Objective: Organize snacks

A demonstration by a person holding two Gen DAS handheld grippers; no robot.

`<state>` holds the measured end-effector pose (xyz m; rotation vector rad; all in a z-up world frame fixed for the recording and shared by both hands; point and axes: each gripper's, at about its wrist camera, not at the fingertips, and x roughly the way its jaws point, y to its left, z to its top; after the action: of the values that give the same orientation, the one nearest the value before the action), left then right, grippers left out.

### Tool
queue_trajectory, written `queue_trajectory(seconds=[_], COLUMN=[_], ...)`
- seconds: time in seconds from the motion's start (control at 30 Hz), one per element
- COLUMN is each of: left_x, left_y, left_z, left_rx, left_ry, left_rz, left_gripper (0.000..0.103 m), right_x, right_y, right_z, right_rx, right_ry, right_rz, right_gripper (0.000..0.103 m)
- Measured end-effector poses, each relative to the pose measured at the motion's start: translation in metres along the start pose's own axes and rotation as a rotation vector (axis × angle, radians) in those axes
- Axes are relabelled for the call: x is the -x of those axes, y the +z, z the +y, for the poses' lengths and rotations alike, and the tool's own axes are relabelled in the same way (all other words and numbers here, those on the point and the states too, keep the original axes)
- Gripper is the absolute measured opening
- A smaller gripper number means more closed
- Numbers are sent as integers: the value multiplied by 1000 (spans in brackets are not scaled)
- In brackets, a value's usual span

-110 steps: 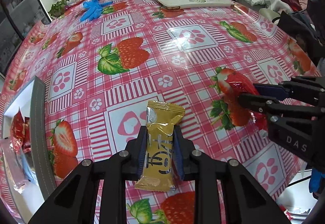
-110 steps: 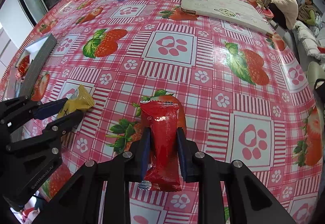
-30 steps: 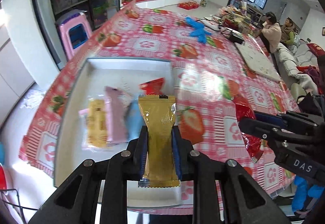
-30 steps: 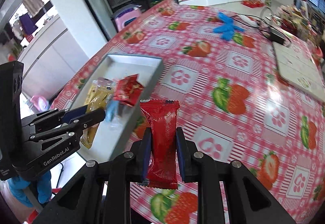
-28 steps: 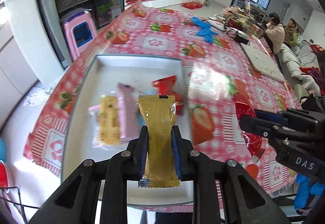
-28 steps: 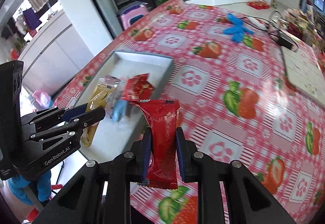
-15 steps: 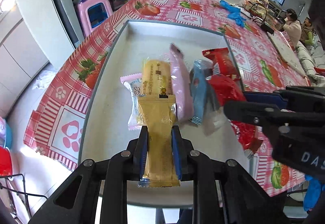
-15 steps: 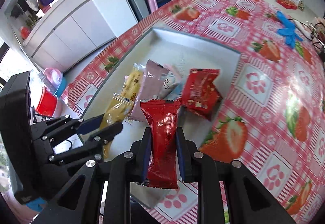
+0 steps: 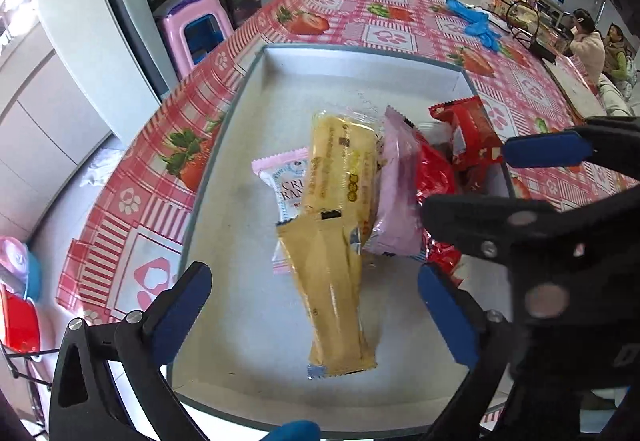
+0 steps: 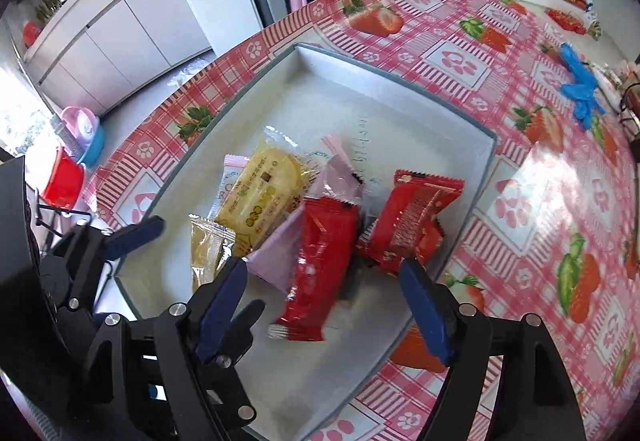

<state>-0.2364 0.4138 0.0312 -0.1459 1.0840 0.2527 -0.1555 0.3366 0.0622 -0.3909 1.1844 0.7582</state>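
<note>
**Both snack packets lie loose in the tray, grippers spread**

Left wrist view: the left gripper point(image 9: 314, 287) has just been opening and its blue-padded fingers point(image 9: 182, 303) now stand far apart. Between them, touching neither pad, the gold snack packet point(image 9: 334, 295) lies lengthwise on the floor of the grey tray point(image 9: 224, 121), its far end overlapping a yellow biscuit pack point(image 9: 342, 169). Beside that pack lie a pink-edged white wrapper point(image 9: 286, 187) and a lilac packet point(image 9: 394, 201). The right gripper's black fingers point(image 9: 480, 219) reach in from the right, over the red wrappers. The tray sits on a strawberry-print tablecloth point(image 9: 348, 7) near the table's corner.

Right wrist view: the right gripper point(image 10: 322, 303) has also just been opening; its fingers are spread and clear of the red snack packet point(image 10: 318, 265), which lies between them in the tray, tilted against the lilac packet point(image 10: 276, 255). A second red packet point(image 10: 414, 219) rests just beside it, by the tray's right wall. The left gripper point(image 10: 194, 241) stands at lower left, with the gold packet point(image 10: 206, 249) between its fingers. Blue gloves point(image 10: 580, 87) lie well away on the cloth.
</note>
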Motion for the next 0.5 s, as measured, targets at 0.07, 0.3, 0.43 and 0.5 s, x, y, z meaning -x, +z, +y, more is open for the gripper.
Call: queue_trajectory(seconds=[0.07, 0.3, 0.43, 0.5], left_x=[5, 7, 14, 17], left_y=[0, -1, -4, -5], left_z=[3, 4, -3, -7], left_rx=[18, 41, 7, -8], left_ry=[-9, -27, 3, 14], left_rz=[-24, 8, -2, -7], left_gripper=[103, 103, 103, 103], right_x=[4, 16, 19, 20], right_y=[-2, -7, -10, -13], right_z=[-1, -4, -8, -10], right_rx=[1, -4, -26, -28], right_ry=[7, -17, -15, -23], right_rz=[1, -20, -19, -16], right_gripper=[88, 103, 103, 103])
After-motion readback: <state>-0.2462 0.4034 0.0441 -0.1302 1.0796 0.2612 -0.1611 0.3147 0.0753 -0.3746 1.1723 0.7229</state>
